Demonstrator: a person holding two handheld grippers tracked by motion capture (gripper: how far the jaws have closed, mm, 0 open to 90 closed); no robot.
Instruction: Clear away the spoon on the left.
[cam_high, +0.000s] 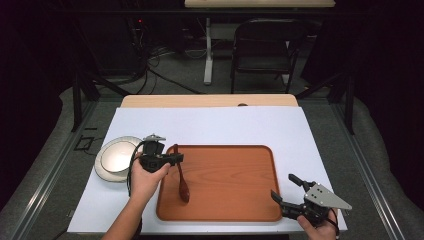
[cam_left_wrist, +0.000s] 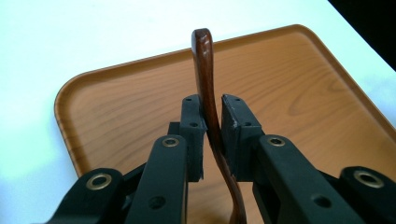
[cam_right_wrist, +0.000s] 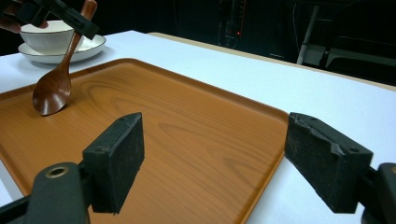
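Standing spoon (cam_left_wrist: 208, 88) between left claw (cam_left_wrist: 212, 122) pads

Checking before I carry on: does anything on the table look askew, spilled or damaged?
Nothing spilled. The dark wooden spoon leans tilted, bowl on the orange-brown wooden tray, handle between the left gripper jaws. The right gripper has a chipped pad.

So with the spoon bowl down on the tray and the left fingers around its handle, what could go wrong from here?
1. The left gripper has the wooden spoon handle between its fingers with a slight gap on one side. The handle stands tilted, so it may topple or slide on the tray as the fingers part.
2. The bowl on its plate sits close behind the left hand; a careless pull-back could knock it.
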